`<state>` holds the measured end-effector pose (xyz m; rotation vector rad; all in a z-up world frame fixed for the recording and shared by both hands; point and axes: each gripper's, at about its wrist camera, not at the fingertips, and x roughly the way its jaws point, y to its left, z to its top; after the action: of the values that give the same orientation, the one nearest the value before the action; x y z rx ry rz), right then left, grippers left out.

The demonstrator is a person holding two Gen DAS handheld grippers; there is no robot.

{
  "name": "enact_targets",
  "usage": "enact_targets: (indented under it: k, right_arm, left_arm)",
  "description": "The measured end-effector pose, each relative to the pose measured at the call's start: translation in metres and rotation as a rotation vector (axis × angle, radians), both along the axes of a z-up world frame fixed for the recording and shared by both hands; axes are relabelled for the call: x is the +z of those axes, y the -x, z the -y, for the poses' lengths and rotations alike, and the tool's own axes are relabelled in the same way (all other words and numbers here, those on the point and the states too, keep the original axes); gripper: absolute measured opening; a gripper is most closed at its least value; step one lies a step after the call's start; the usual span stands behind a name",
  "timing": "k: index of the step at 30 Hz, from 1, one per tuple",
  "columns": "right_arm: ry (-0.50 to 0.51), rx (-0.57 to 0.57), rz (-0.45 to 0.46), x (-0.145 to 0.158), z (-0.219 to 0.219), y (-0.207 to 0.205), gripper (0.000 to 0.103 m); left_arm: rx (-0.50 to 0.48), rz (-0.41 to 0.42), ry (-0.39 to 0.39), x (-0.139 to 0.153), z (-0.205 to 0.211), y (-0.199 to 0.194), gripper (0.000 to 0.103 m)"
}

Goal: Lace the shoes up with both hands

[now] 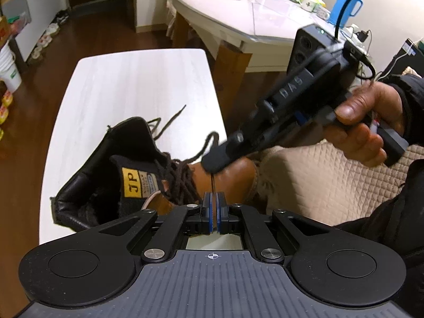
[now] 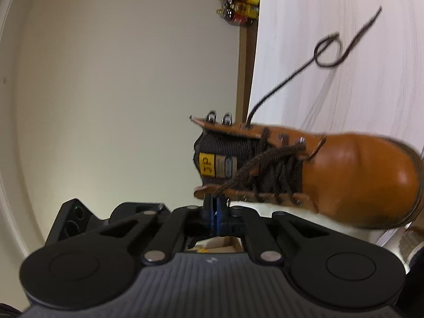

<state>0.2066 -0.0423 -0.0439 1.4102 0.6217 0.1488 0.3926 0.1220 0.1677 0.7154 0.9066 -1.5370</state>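
Note:
A tan leather boot (image 1: 238, 177) (image 2: 357, 175) with dark brown laces lies on its side on the white table (image 1: 132, 79) (image 2: 344, 26), its black collar and yellow tongue label (image 1: 131, 185) turned toward me. My left gripper (image 1: 214, 201) has its blue pads nearly together on a thin lace strand (image 1: 212, 184) that rises to my right gripper (image 1: 212, 163). In the right wrist view, my right gripper (image 2: 216, 206) is shut at the boot's upper eyelets, with a braided lace (image 2: 251, 169) leading into its jaws. The other lace end (image 1: 172, 116) (image 2: 331, 53) lies loose and looped on the table.
A person's hand (image 1: 365, 122) holds the right gripper's handle. A quilted beige cover (image 1: 318, 180) sits to the right of the table. Behind stand a round glass-topped table (image 1: 238, 8) with a blue jug (image 1: 344, 5). Bottles (image 2: 238, 0) and a white bucket (image 1: 8, 74) stand on the floor.

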Motion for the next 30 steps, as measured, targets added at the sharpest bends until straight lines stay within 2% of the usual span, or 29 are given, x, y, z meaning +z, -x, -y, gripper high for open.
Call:
enact_targets:
  k: [4,7,9,14,17,21,26,30]
  right_arm:
    - [0.100,-0.063,-0.018,0.011,0.018,0.005,0.003]
    - [0.141,-0.049,-0.011,0.018,0.023,0.002,0.003]
    - [0.163,-0.026,-0.006,0.020,0.020,-0.006,0.003]
    - [0.211,0.054,0.015,0.020,0.005,-0.030,0.003]
    - [0.229,0.080,0.020,0.017,-0.001,-0.040,0.003]
    - [0.273,0.119,0.020,0.014,-0.009,-0.053,0.003]
    - [0.361,0.219,-0.006,0.010,-0.022,-0.068,0.003]
    - [0.332,0.253,-0.019,0.007,-0.022,-0.069,0.003]
  left_arm:
    - [0.124,0.050,0.059,0.017,-0.006,-0.026,0.007]
    - [0.208,0.072,0.024,0.013,0.001,-0.049,0.009]
    - [0.197,0.061,-0.005,0.007,0.007,-0.053,0.009]
    - [0.045,0.011,-0.055,-0.004,0.016,-0.044,0.007]
    - [-0.028,-0.003,-0.068,-0.005,0.014,-0.040,0.002]
    - [-0.048,-0.022,-0.071,-0.007,0.009,-0.040,0.002]
    - [-0.029,-0.037,-0.061,-0.009,0.008,-0.044,0.002]
    - [-0.024,-0.046,-0.052,-0.008,0.004,-0.042,0.002]
